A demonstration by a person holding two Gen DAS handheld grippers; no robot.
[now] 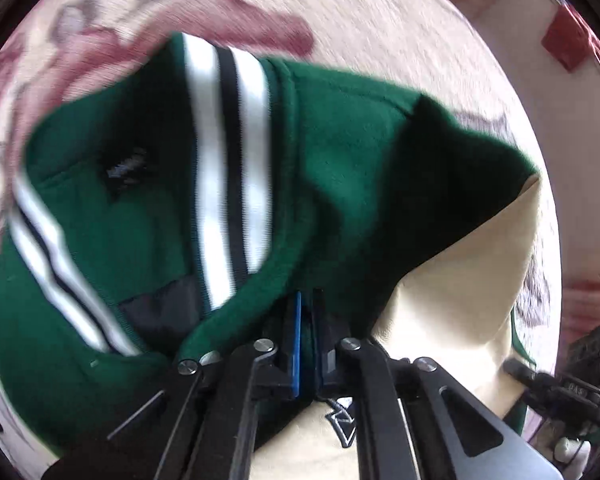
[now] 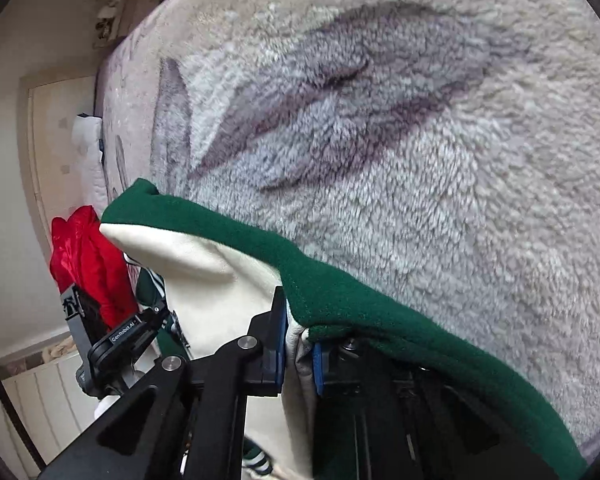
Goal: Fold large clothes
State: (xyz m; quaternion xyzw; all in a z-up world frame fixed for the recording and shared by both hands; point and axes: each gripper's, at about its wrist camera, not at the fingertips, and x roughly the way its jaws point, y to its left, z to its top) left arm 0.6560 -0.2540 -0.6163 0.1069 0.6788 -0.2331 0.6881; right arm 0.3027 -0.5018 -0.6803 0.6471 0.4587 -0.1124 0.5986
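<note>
A dark green jacket (image 1: 340, 148) with a white-and-black striped collar (image 1: 228, 160) and cream sleeve (image 1: 472, 272) lies bunched on a fleece blanket (image 1: 380, 20). My left gripper (image 1: 307, 308) points down at it and is shut on the green fabric just by the collar. In the right wrist view the same jacket (image 2: 340, 288) shows its green edge and its cream sleeve (image 2: 220, 280). My right gripper (image 2: 298, 320) is shut on that edge, with cream and green cloth pinched between its blue pads (image 2: 318, 364). The other gripper (image 2: 116, 344) shows at the lower left.
The pale fleece blanket (image 2: 420, 140) with grey and pink flower prints covers the bed. A red cloth (image 2: 88, 256) hangs beside the bed at the left, above a white radiator (image 2: 48, 392). A door (image 2: 56, 160) stands behind.
</note>
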